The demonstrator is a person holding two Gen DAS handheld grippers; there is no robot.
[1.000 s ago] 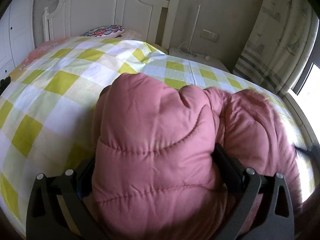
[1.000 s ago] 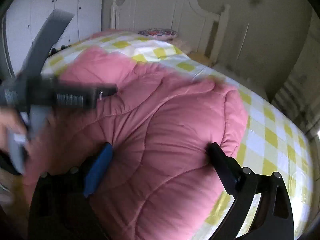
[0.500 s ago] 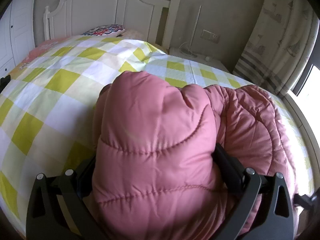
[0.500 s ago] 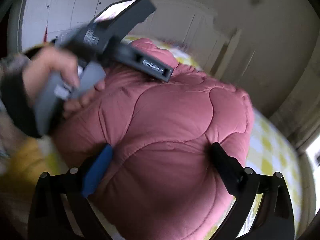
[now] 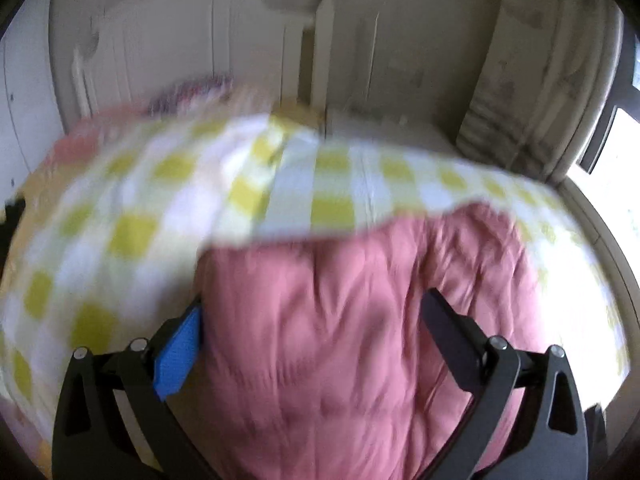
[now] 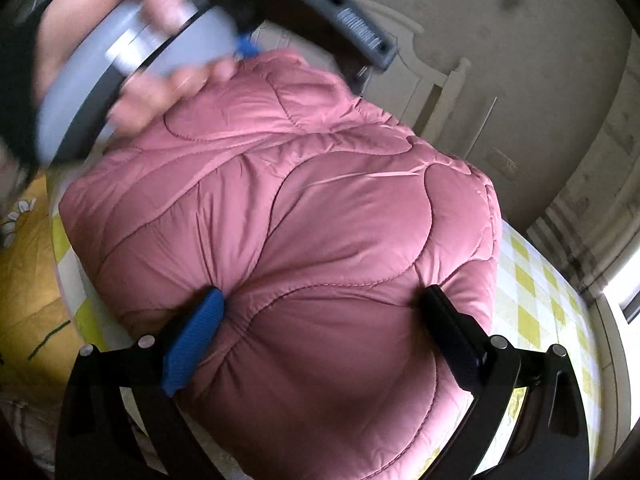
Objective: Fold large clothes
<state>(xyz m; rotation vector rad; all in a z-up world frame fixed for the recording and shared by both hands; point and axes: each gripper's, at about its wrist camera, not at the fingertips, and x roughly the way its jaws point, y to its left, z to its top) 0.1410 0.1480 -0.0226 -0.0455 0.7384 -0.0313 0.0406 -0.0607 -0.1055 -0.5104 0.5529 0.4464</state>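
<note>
A puffy pink quilted jacket (image 5: 360,340) lies bunched on a bed with a yellow and white checked cover (image 5: 160,208). My left gripper (image 5: 316,320) has its jaws wide apart with a thick fold of the jacket bulging between them; the view is blurred. My right gripper (image 6: 320,312) also stands wide, its blue pad (image 6: 196,340) and black finger (image 6: 452,328) pressed into the jacket (image 6: 320,220) on both sides. The left hand-held gripper (image 6: 160,40) and the hand show at the top left of the right wrist view, against the jacket's far edge.
A white headboard (image 5: 200,48) stands at the far end of the bed, with a patterned pillow (image 5: 192,92) before it. A curtain (image 5: 540,80) and window are at the right. A yellow sheet (image 6: 28,260) lies at the left in the right wrist view.
The left gripper has swung fast, blurring its view, and its blue pad now shows beside the jacket. The right gripper has tilted and come closer to the left gripper and hand.
</note>
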